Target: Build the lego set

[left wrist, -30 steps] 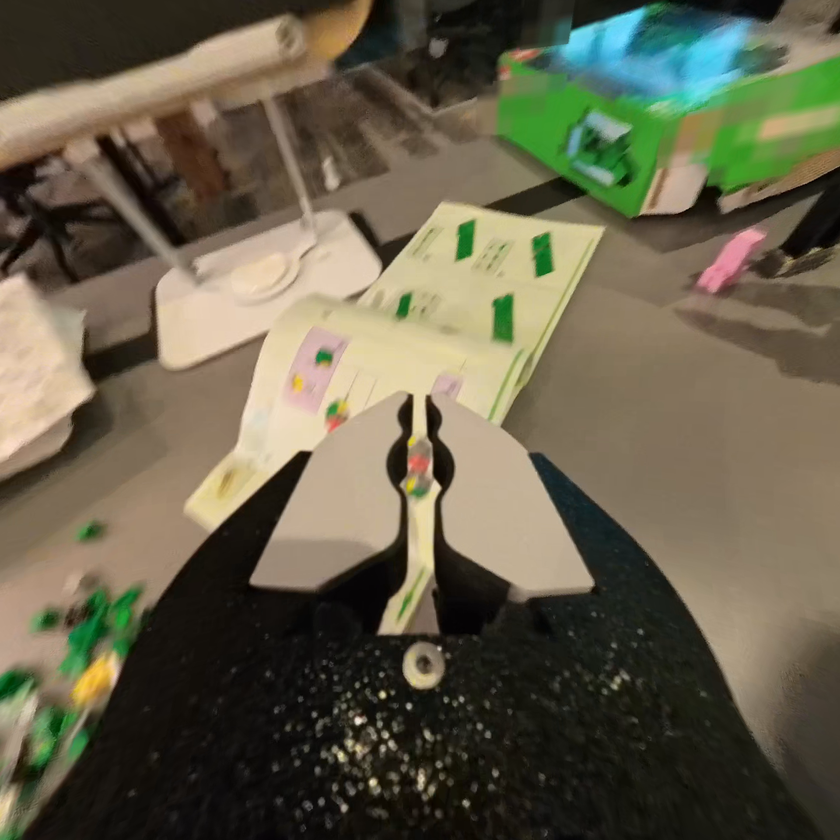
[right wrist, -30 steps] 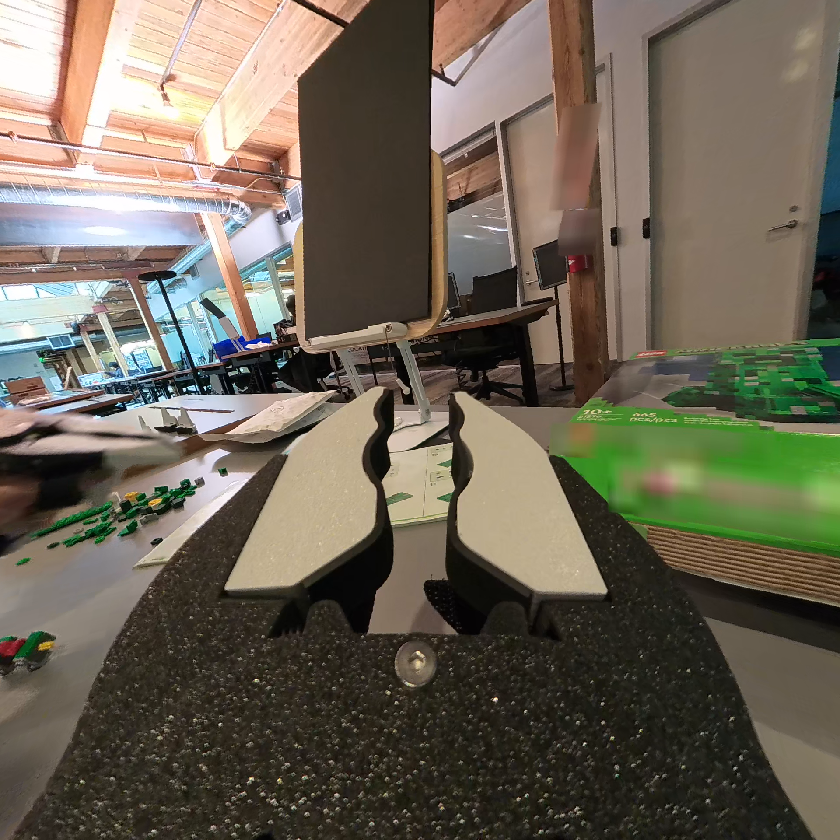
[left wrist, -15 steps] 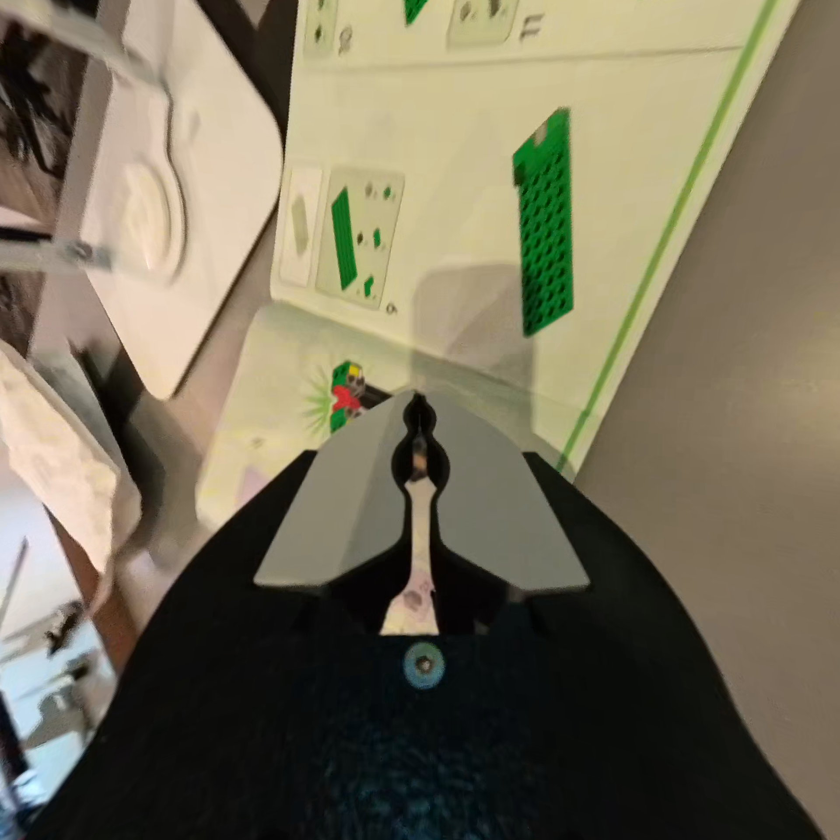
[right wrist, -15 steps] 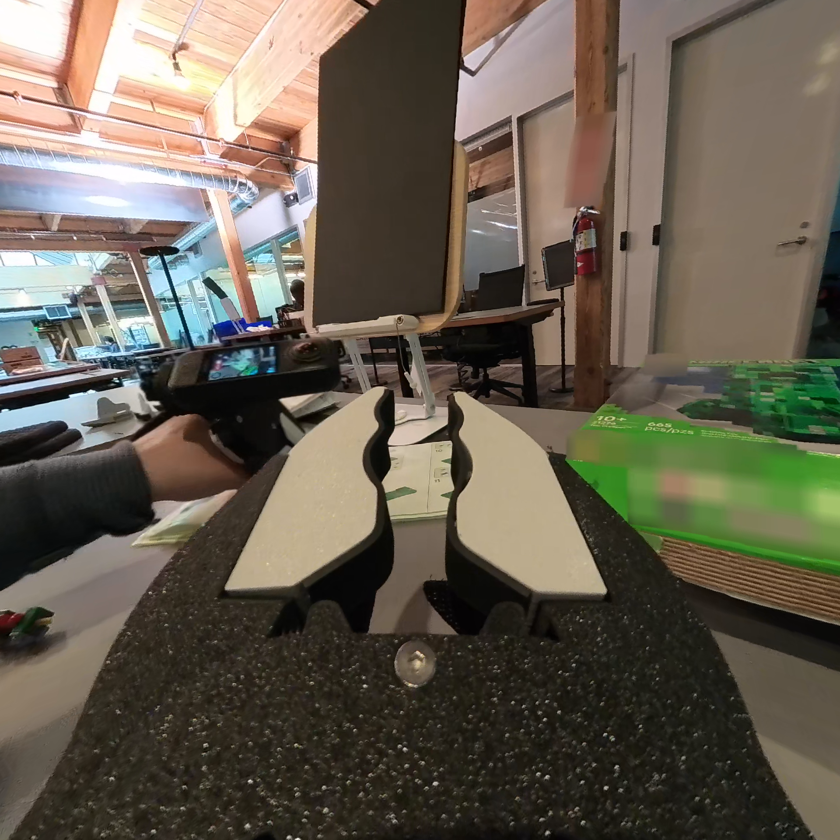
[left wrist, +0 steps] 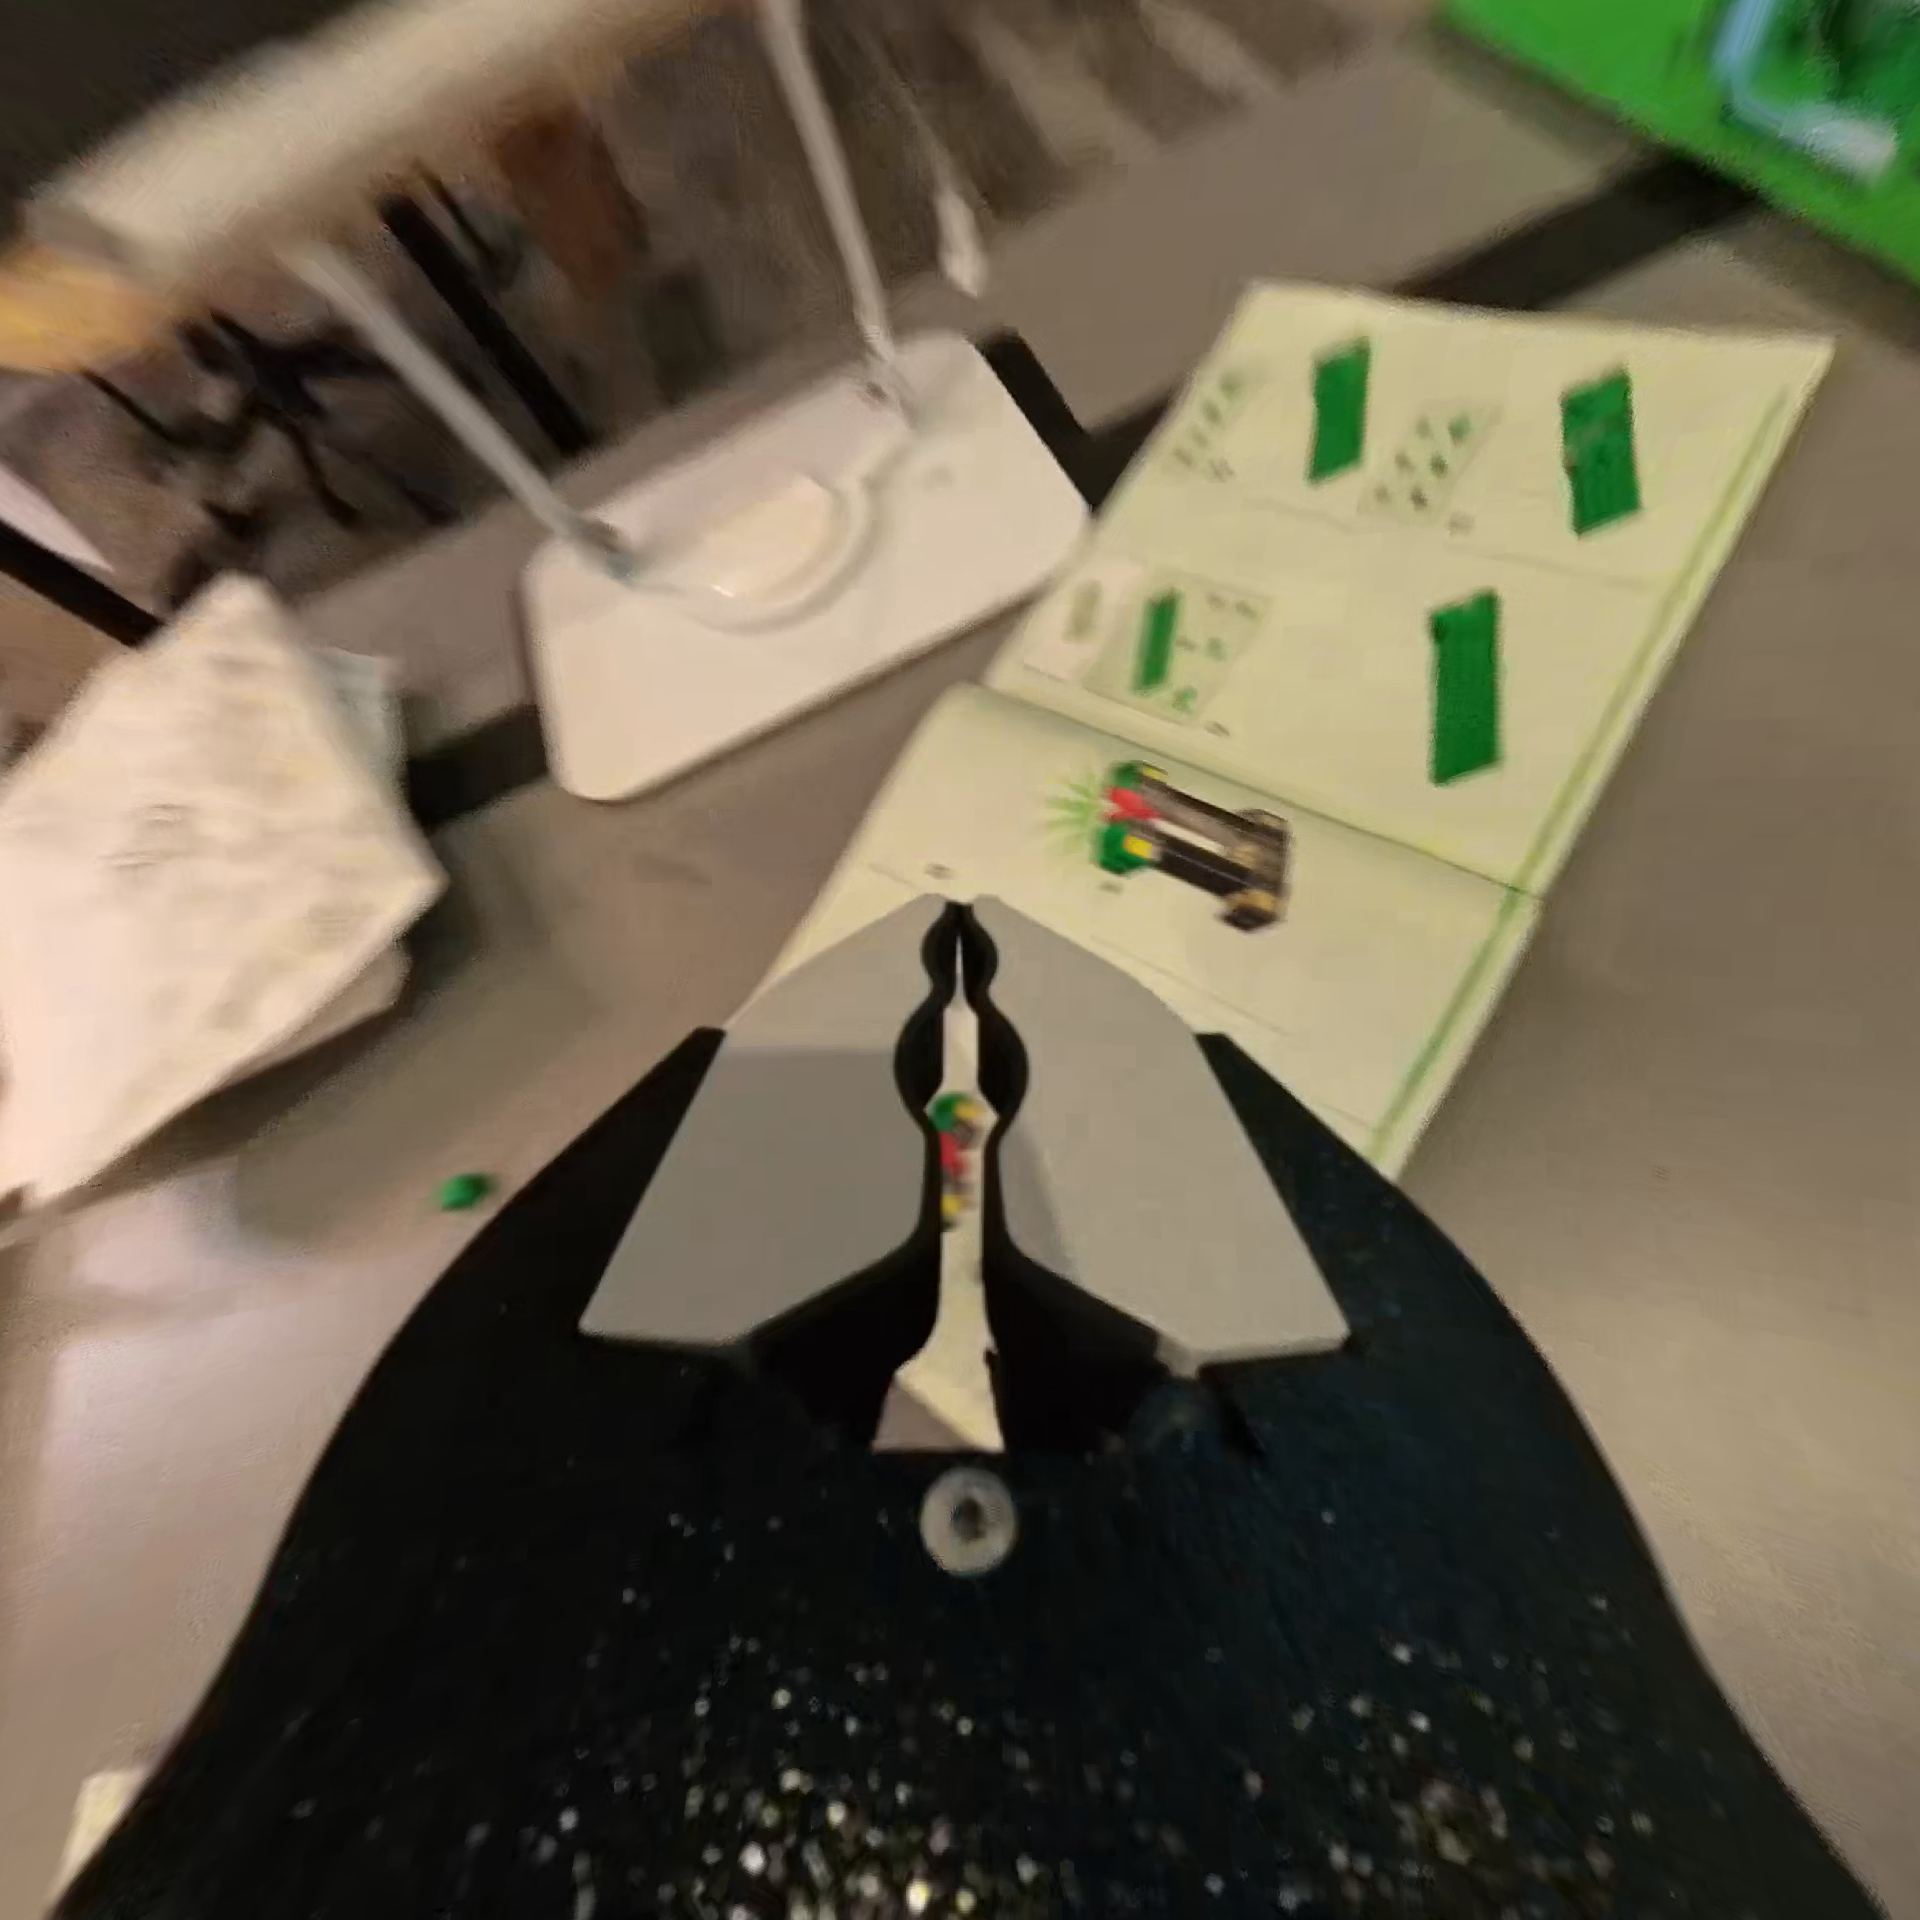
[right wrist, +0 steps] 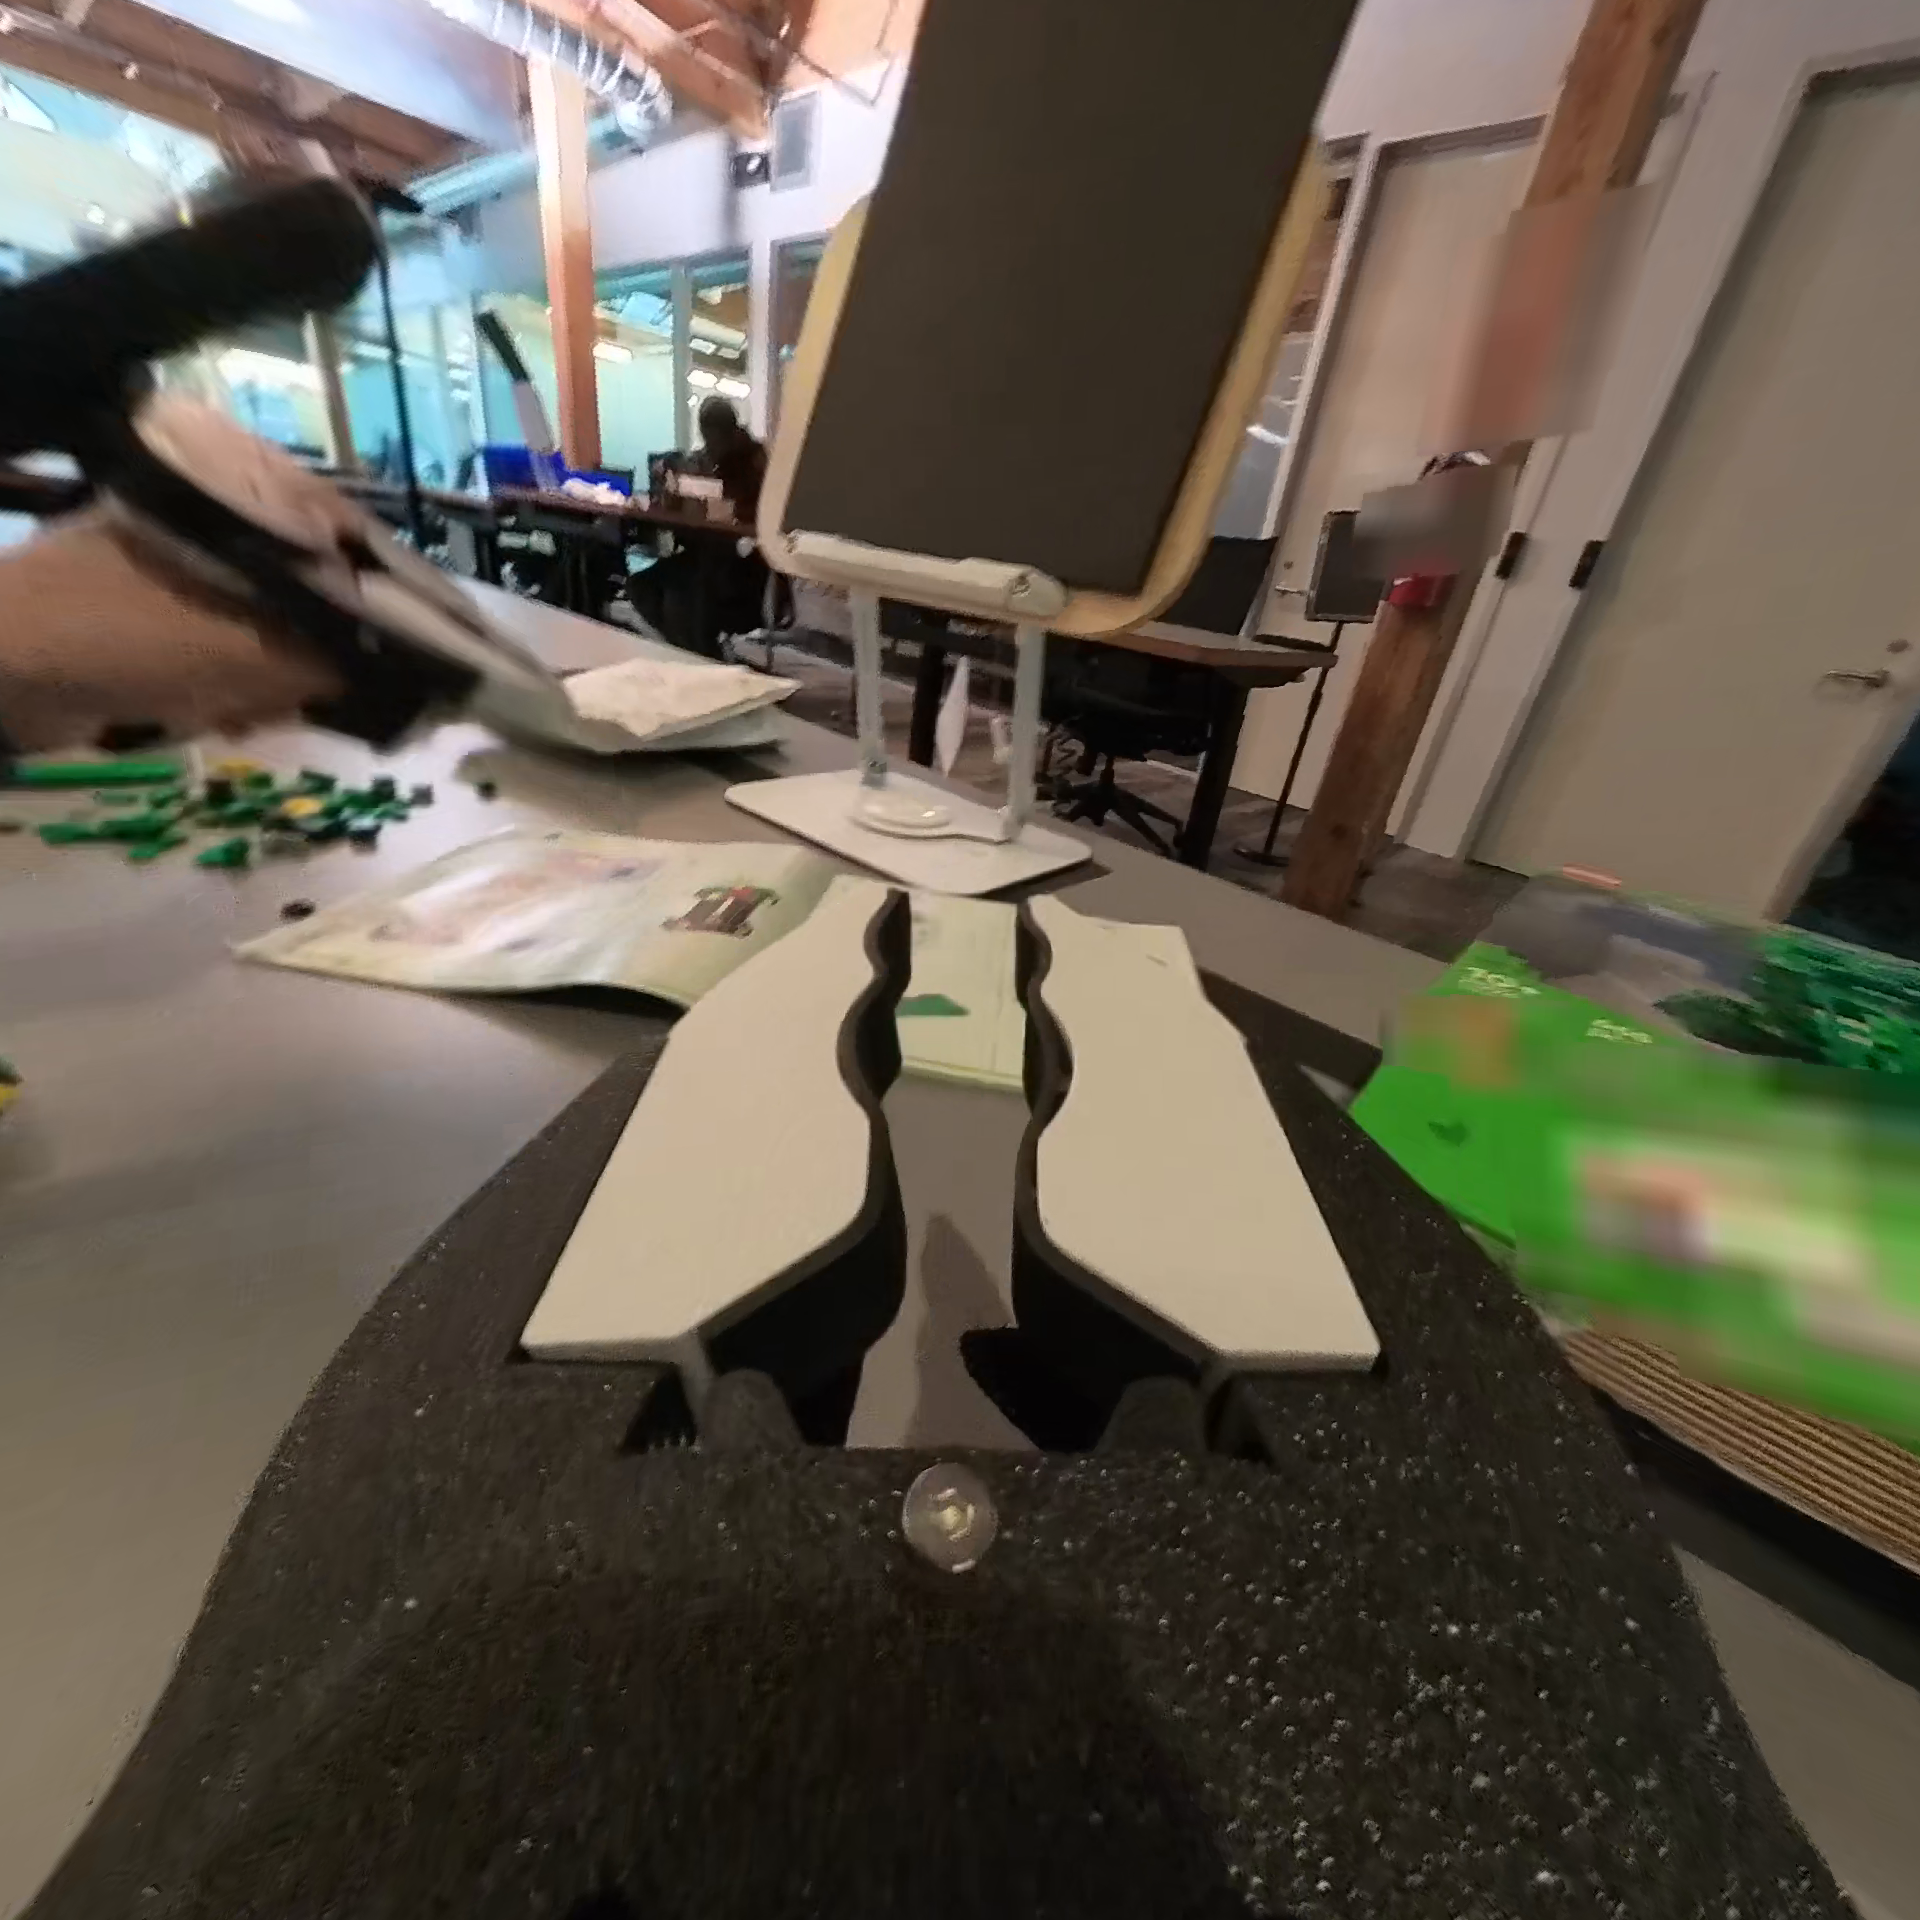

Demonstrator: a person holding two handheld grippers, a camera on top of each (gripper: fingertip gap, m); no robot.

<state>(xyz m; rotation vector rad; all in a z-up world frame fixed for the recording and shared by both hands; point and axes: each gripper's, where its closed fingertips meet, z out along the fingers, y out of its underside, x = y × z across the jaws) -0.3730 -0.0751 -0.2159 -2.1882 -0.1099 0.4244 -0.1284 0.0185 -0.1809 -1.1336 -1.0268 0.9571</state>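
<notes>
Two tongs: left (left wrist: 961, 920) closed, right (right wrist: 956, 914) parted, empty.

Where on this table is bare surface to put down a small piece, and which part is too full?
Bare grey table lies in front of the open instruction booklet, left of the right hand-held gripper. Another bare strip runs right of the booklet. It is crowded at the loose green bricks on the far left and by the green box.

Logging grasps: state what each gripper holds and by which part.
Left gripper: shut, nothing held. Right gripper: open, nothing held.
</notes>
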